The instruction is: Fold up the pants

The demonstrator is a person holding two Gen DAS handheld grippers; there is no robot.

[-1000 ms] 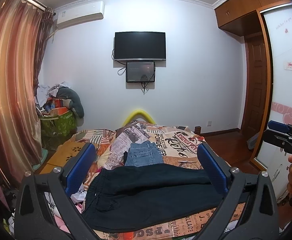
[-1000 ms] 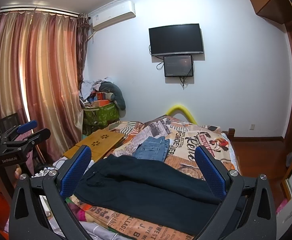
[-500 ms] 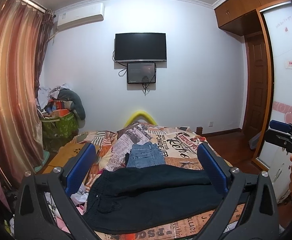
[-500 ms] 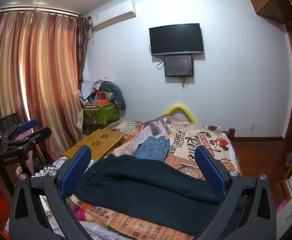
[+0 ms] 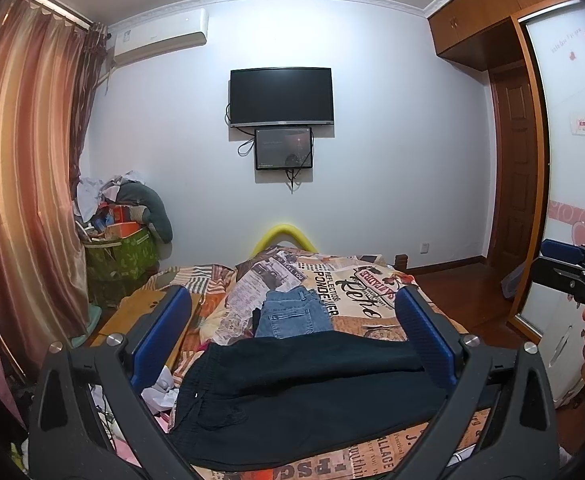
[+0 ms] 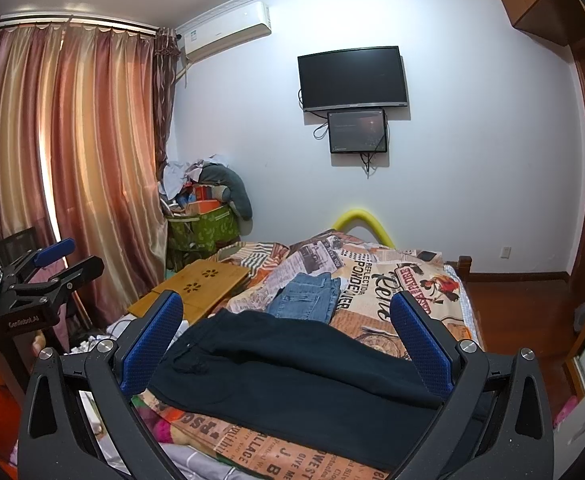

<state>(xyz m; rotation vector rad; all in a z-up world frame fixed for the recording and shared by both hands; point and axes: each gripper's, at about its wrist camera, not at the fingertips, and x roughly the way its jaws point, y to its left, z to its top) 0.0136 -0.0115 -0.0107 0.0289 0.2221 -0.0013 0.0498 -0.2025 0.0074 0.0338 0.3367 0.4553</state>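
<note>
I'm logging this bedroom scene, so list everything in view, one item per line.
dark pants: one, black, spread flat across near end of bed
jeans: one, blue, folded, just beyond the dark pants
bedspread: one, orange newsprint pattern, covering bed
lap desk: one, wooden, left side of bed
television: one, black, on far wall
small screen: one, dark, under the television
air conditioner: one, white, high on wall
curtains: reddish, left wall
storage bag: one, green, heaped with clothes, corner
left gripper: blue pads, open, empty
right gripper: blue pads, open, empty
</note>
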